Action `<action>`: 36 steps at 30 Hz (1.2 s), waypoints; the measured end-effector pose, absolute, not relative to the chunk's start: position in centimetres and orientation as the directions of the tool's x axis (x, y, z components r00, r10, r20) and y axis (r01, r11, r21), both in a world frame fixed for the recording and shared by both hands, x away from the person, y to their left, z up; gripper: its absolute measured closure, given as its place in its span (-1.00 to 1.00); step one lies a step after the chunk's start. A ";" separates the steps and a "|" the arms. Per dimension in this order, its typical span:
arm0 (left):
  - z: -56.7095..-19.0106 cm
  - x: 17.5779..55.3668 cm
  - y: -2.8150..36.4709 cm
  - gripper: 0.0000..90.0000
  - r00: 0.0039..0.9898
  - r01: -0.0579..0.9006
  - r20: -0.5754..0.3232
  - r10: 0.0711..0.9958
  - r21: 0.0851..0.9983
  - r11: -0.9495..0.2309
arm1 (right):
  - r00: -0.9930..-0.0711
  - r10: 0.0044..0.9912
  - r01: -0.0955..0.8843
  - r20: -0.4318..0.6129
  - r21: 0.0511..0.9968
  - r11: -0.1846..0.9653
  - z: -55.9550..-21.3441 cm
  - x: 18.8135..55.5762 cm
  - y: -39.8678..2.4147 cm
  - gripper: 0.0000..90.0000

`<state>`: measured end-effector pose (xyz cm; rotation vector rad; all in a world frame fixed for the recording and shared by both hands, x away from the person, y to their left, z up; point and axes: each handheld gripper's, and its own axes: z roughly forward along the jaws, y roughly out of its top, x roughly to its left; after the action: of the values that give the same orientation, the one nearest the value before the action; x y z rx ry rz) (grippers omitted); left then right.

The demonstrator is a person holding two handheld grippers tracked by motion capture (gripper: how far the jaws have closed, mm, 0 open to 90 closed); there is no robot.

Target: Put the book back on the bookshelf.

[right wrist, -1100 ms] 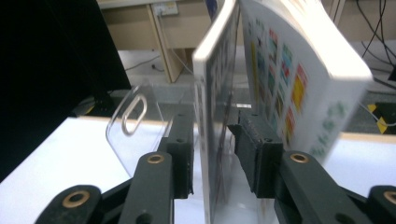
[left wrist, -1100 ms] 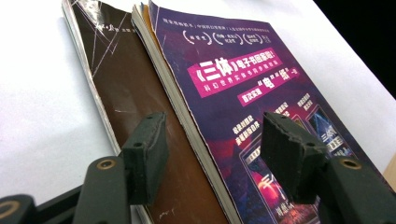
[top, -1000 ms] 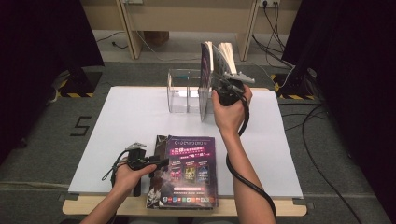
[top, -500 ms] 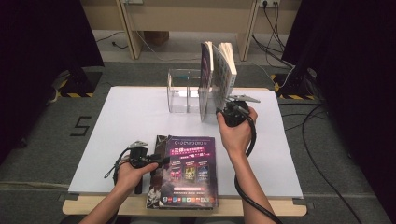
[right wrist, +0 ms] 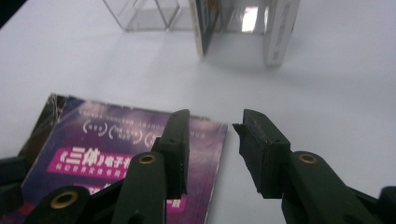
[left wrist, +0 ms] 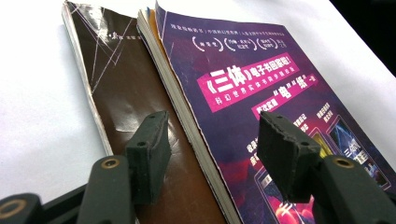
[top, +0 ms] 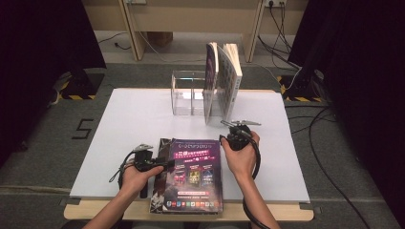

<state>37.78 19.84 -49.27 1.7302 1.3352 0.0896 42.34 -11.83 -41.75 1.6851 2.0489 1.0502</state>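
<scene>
While lying flat, the purple book [top: 195, 174] runs lengthwise toward the person.

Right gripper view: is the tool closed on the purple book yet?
No, the right tool is open and empty above the purple book's far corner.

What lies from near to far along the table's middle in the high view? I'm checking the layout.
Purple-covered magazine lying flat → bare white tabletop → clear acrylic divided holder, with two upright books standing at its right side.
</scene>
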 end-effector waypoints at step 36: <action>-47.8 37.6 18.9 0.18 0.311 0.760 -0.565 0.764 0.631 0.157 | -0.252 0.920 0.826 0.300 0.562 0.043 -47.6 41.9 -10.2 0.21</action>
<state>37.62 18.93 -47.79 1.5812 1.4300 0.0056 41.90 -10.21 -47.56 1.8266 2.1604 0.9962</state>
